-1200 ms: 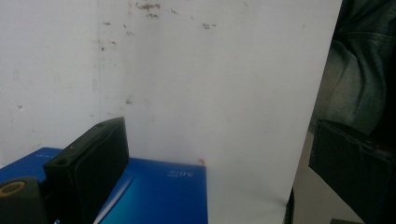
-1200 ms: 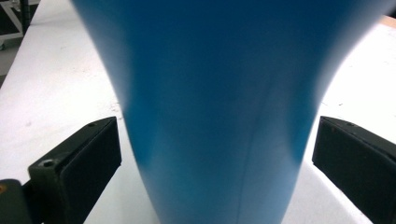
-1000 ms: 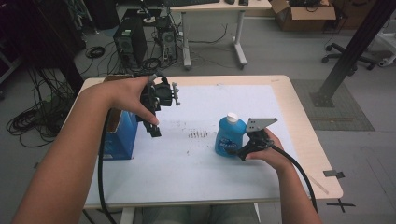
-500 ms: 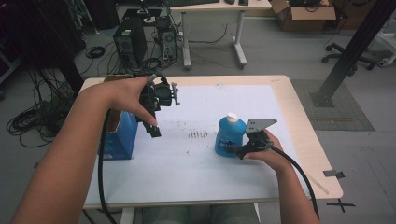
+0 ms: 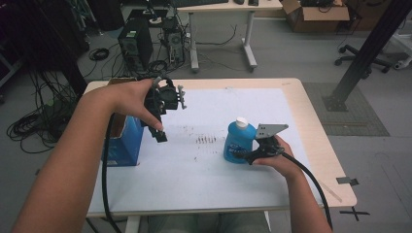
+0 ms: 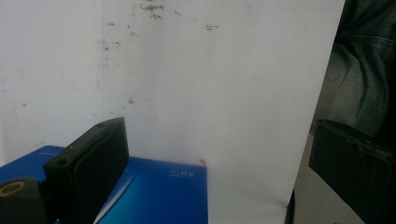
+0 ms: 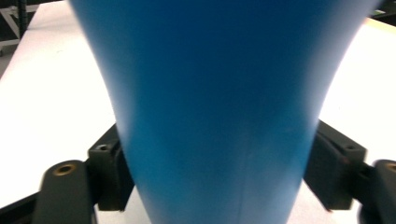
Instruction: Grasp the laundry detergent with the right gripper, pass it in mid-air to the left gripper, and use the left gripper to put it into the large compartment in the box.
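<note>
A: High view: right tool [image 5: 247,156] is low on the blue bottle [image 5: 239,142], which stands upright on the white sheet [image 5: 214,170] near the desk's [image 5: 318,133] right side. Its jaws have just been closing, with the bottle between them. The grip sits near the base, so the top could swing once it's lifted.

B: Left side?

A: Left tool [image 5: 160,127] hangs in the air beside the blue box [image 5: 124,145], pointing down. Risk is clipping the box's open top if it drops.

B: Left gripper view?

A: Jaws stand wide apart, nothing between them. Blue box [image 6: 154,196] is below, with the sheet [image 6: 210,93] beyond it. The sheet's edge is close, so anything set down there could land half off it.

B: Right gripper view?

A: Bottle [image 7: 219,116] sits between both jaws and they look to be against its sides. The wall is curved and smooth and flares upward, so I'd guess it could slide or twist in the pads. Squeeze too hard and soft plastic may dent.
</note>
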`<control>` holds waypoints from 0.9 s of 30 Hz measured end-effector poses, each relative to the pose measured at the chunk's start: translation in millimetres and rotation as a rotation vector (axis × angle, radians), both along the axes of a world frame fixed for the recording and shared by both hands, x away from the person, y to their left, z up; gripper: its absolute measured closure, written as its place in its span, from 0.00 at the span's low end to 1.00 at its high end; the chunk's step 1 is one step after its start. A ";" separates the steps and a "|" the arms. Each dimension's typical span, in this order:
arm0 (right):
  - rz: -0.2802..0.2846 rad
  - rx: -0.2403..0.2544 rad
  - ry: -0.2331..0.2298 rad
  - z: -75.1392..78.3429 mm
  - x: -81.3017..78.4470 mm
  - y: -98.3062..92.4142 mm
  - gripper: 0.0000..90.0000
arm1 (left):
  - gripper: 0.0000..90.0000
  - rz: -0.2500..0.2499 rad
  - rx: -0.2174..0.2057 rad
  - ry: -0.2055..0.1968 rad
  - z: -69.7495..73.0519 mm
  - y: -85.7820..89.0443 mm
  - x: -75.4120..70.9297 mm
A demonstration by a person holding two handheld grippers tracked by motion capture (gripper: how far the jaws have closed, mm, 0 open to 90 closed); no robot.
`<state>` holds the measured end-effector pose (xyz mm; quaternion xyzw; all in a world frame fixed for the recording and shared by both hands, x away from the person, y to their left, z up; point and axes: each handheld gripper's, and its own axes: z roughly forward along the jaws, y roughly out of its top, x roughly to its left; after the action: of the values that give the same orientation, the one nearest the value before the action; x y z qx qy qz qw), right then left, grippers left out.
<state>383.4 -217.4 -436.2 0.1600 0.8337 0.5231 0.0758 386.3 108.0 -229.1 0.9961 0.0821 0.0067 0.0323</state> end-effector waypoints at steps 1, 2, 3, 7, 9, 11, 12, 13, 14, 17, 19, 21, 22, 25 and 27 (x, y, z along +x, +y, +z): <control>0.000 0.000 0.000 0.0 0.0 0.0 0.27 | 0.06 0.000 0.000 0.000 0.0 0.0 0.0; 0.001 0.003 -0.001 -0.4 0.1 0.2 0.28 | 0.06 -0.001 0.000 0.001 0.2 -0.1 0.0; 0.004 0.006 0.001 -0.5 0.0 0.3 0.30 | 0.06 -0.001 0.001 0.001 0.2 -0.2 0.0; 0.015 0.010 0.003 -0.5 0.0 0.5 0.33 | 0.06 0.000 0.004 0.001 0.0 -0.5 -0.1; 0.022 0.012 0.004 -0.4 -0.2 0.6 0.36 | 0.06 -0.002 0.003 0.002 0.1 -0.2 0.1; 0.029 0.015 0.007 -0.6 -0.1 0.5 0.39 | 0.06 0.000 0.002 -0.001 -0.1 -0.1 0.0; 0.043 0.022 0.009 -0.8 -0.4 0.4 0.43 | 0.06 -0.002 0.002 -0.002 0.1 -0.2 -0.1; 0.043 0.022 0.009 -0.8 -0.4 0.4 0.43 | 0.06 -0.002 0.002 -0.002 0.1 -0.2 -0.1; 0.050 0.024 0.011 -0.8 -0.2 0.2 0.44 | 0.06 0.000 0.000 -0.001 -0.2 -0.3 -0.4; 0.050 0.028 0.010 -1.2 -0.3 0.0 0.45 | 0.06 -0.003 0.001 -0.003 0.0 -0.8 -0.3; 0.052 0.031 0.007 -1.3 -0.6 0.2 0.46 | 0.06 -0.004 -0.001 -0.002 -0.2 -1.1 -0.6; 0.051 0.036 0.005 -1.8 -0.5 -0.2 0.46 | 0.06 -0.003 0.001 -0.002 0.1 -1.4 -0.8; 0.053 0.039 0.002 -2.1 -0.6 -0.5 0.47 | 0.06 -0.003 0.000 -0.003 0.2 -1.4 -0.9; 0.053 0.054 0.003 -3.3 0.1 -2.0 0.48 | 0.06 -0.003 0.000 -0.003 0.8 -1.3 -1.2; 0.053 0.061 0.005 -3.8 0.6 -2.7 0.48 | 0.06 -0.004 -0.004 -0.004 1.0 -0.6 -1.3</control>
<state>384.0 -220.1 -440.0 0.1413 0.8213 0.5499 0.0550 385.0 107.4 -228.1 0.9962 0.0801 0.0086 0.0343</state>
